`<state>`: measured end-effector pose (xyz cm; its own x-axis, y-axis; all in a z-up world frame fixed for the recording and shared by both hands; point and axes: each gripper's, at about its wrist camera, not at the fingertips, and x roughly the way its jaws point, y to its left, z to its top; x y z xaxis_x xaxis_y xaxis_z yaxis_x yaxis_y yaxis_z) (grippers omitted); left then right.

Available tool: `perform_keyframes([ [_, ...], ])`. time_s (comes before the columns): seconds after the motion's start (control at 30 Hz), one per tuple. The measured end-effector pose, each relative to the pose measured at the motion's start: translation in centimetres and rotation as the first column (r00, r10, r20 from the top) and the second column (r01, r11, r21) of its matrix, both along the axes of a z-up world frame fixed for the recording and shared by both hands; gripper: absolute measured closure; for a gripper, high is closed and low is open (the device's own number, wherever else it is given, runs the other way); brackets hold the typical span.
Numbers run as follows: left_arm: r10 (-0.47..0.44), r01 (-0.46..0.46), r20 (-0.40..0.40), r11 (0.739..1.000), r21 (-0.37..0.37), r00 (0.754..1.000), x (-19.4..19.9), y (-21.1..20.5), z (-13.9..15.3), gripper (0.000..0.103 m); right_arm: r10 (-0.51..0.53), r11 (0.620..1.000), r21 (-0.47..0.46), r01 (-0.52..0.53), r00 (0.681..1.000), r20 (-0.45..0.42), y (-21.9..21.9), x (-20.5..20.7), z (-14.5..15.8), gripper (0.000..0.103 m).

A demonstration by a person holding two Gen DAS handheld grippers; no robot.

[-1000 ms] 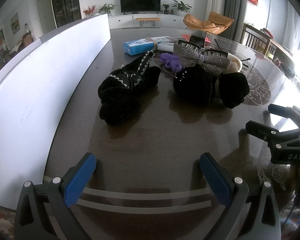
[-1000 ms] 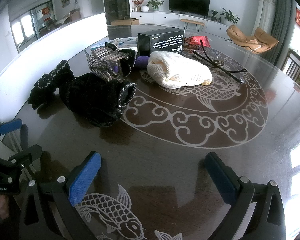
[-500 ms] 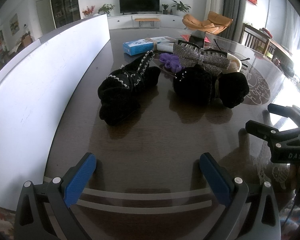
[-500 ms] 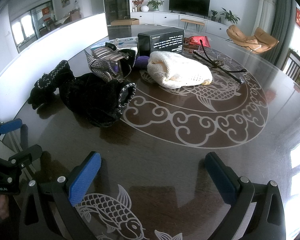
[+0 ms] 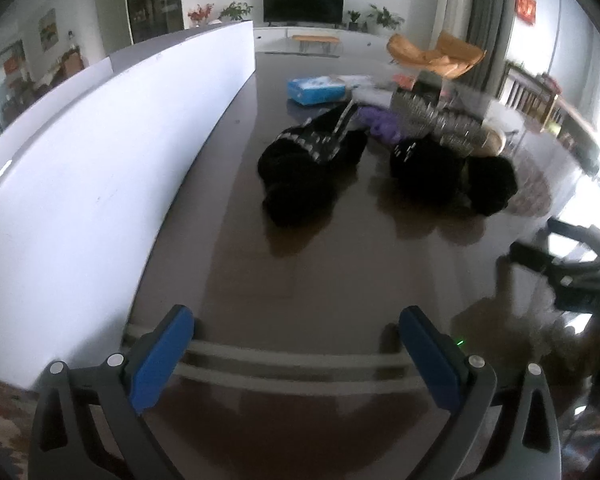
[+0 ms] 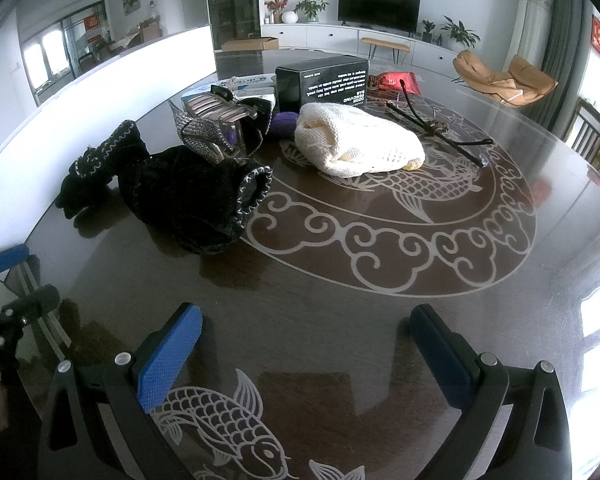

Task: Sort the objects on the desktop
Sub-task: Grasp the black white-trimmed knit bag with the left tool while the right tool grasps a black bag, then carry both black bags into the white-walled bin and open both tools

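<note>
Two black gloves lie on the dark table: one [image 5: 312, 168] nearer the white board, one [image 5: 452, 172] to its right, also in the right wrist view [image 6: 196, 196]. A silver glittery hair clip [image 6: 216, 128] rests on the right glove. Behind it lie a purple item [image 6: 283, 123], a cream knit hat [image 6: 356, 144], a black box [image 6: 324, 80], a blue box [image 5: 316, 90] and dark glasses [image 6: 436, 128]. My left gripper [image 5: 292, 356] is open and empty, well short of the gloves. My right gripper [image 6: 304, 356] is open and empty near the table's front.
A long white board [image 5: 100, 148] stands along the table's left side. A red packet [image 6: 396, 82] lies behind the black box. The right gripper's body shows at the right edge of the left wrist view [image 5: 572, 276]. Chairs stand beyond the table.
The left gripper's view has shifted and blurred: it has turned or moved so the gloves sit further right and farther off. The right gripper has barely moved. Both stay open.
</note>
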<state>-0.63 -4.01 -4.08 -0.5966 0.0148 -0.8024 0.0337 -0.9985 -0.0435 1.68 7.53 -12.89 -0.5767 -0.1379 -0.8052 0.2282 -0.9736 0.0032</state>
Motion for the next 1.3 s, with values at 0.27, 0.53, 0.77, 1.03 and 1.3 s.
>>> perform_keyframes([
  [0.27, -0.097, 0.085, -0.060, 0.982, -0.168, 0.993, -7.8, 1.9, 2.2, 0.000, 0.002, 1.000, 0.000, -0.002, 1.000, 0.000, 0.0, 0.0, 0.0, 0.000],
  [0.53, -0.200, 0.200, -0.009, 0.980, -0.025, 0.980, -10.9, 2.1, 0.6, 0.064, 0.004, 1.000, -0.001, -0.004, 1.000, -0.001, 0.0, 0.0, 0.0, 0.000],
  [0.77, -0.152, 0.154, -0.046, 0.987, 0.048, 0.987, -4.4, 2.4, 0.6, 0.065, 0.049, 0.999, -0.016, -0.049, 0.999, 0.020, 0.0, 0.2, 0.3, 0.000],
  [1.03, -0.114, 0.118, -0.055, 0.988, 0.096, 0.992, -1.9, 0.6, 0.1, 0.065, 0.424, 0.905, 0.029, -0.424, 0.905, -0.013, -6.1, -1.9, 5.7, 0.009],
  [1.3, -0.061, 0.069, -0.060, 0.986, 0.152, 0.996, -0.4, -0.8, -0.2, 0.065, 0.547, 0.826, 0.000, -0.564, 0.801, 0.244, -7.1, -1.4, 3.7, 0.015],
])
